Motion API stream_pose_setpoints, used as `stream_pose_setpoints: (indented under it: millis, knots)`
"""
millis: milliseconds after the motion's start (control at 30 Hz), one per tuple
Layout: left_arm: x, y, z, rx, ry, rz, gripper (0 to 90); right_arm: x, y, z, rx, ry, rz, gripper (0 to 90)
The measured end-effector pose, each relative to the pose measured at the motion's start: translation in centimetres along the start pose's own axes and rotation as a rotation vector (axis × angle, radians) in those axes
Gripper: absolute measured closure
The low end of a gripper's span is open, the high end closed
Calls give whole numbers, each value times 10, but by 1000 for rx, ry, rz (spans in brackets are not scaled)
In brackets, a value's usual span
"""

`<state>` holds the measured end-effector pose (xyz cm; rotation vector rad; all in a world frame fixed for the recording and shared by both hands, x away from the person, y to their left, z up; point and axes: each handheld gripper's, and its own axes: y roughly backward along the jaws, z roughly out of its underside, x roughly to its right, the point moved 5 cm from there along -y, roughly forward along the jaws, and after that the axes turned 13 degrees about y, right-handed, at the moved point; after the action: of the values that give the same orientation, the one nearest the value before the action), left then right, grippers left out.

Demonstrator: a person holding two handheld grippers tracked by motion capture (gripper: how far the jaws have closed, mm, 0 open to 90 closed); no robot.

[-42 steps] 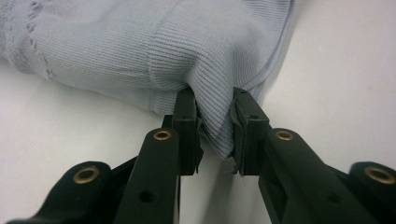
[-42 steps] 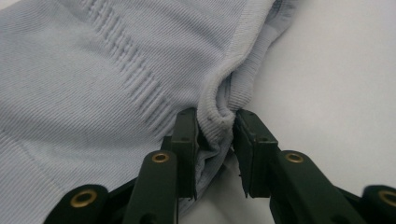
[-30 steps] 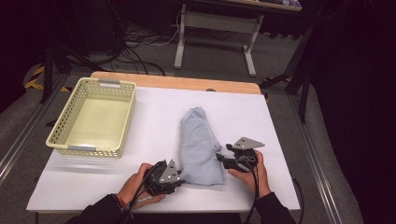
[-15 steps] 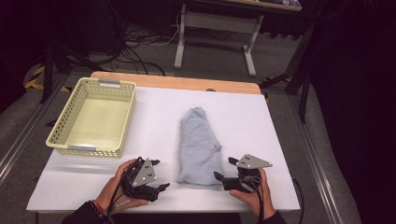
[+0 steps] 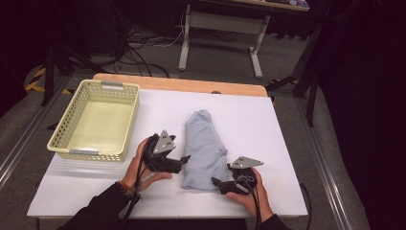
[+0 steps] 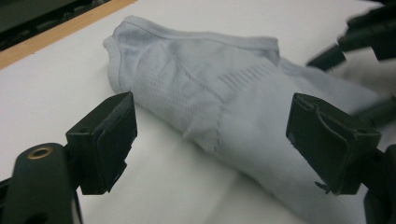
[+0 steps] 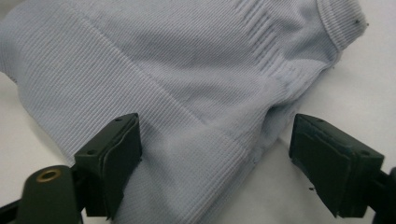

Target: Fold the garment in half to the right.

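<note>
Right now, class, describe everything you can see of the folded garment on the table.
The folded garment is pale blue-grey ribbed knit, with a bound hem and stitched seams. It lies flat, folded into a long narrow bundle, on the white table, right of the yellow basket. Both grippers flank its near end, jaws open, not gripping it.

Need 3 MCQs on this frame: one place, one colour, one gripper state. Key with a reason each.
1. Where does the basket stand relative to the folded garment in the high view?
A. left of it
B. right of it
C. on top of it

2. What colour is the folded garment?
A. red
B. pale blue-grey
C. black

3. How do the left gripper jaws stand?
A. shut on the garment
B. shut on the basket rim
C. open, nothing pinched

Key: 1 A, the basket stands at the table's left side. 2 B, pale ribbed cloth in every view. 3 C, both pads stand apart, having just been opening.
</note>
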<state>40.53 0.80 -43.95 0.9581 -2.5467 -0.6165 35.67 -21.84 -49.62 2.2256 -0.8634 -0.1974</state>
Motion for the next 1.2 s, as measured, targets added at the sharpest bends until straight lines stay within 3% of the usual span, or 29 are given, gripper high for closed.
stream_pose_setpoints:
  millis: [133,233,333,400,567,700,833,1033,1200]
  knots:
    - [-12,-31,-6,-48,72,-11,148,-3,-2,-2,3,2,-16,237]
    - [-22,-51,-2,-97,152,2,135,-3,-2,-3,0,5,-26,255]
    - [-24,-68,6,-154,247,58,129,-4,-2,-5,9,18,-42,328]
    - [-21,-74,12,-184,261,64,145,-4,-2,-5,12,22,-50,364]
    - [-13,-77,17,-227,247,85,295,-7,-2,-6,28,23,-71,514]
    - [-10,-77,18,-234,224,118,480,-7,-2,-6,40,19,-100,602]
    - [-9,-76,18,-228,219,152,597,-6,-2,-6,49,10,-122,680]
    - [-3,-72,17,-197,136,121,669,-7,-1,-6,63,18,-118,737]
    - [-1,-69,16,-166,106,117,677,-8,0,-6,71,32,-103,753]
